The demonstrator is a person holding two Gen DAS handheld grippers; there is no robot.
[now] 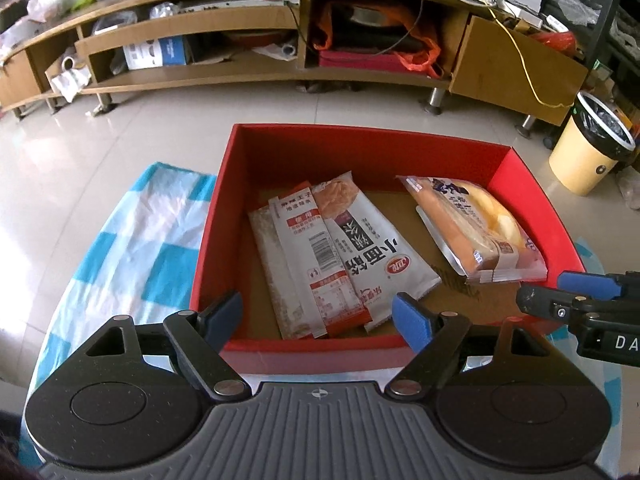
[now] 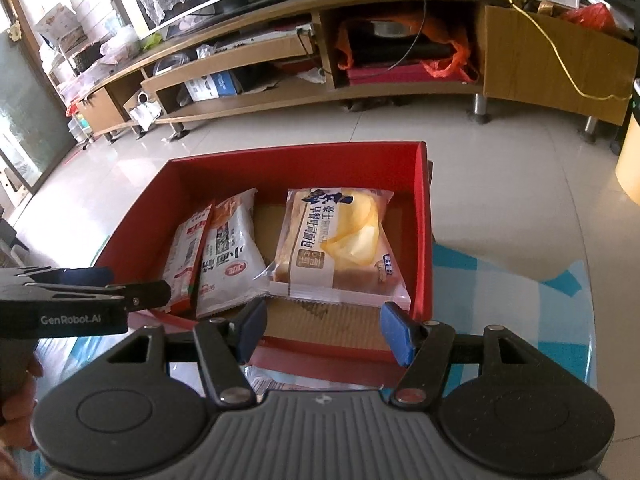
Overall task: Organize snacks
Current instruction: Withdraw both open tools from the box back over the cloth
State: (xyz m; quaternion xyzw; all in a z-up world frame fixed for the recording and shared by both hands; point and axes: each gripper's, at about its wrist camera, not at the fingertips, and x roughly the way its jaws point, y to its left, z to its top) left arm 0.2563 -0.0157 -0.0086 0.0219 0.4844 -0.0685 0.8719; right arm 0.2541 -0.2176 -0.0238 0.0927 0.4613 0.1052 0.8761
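Three packets lie flat in the red box (image 1: pixel 516 168), bread bag (image 1: pixel 472 228) soft and crushable, best pinched by its crimped seam, both the left gripper (image 1: pixel 326 312) and right gripper (image 2: pixel 324 330) empty, fingers apart

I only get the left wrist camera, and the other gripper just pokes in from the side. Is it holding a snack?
Observer: No. The right gripper is open and empty, over the near wall of the red box, just in front of the bread packet.
Operator: Does the checked cloth go on past that side of the box? I can hardly tell.
Observer: Yes, a wide stretch of it lies beyond the right wall.
Operator: Who is holding my gripper?
Observer: A hand shows by the handle behind the left gripper.
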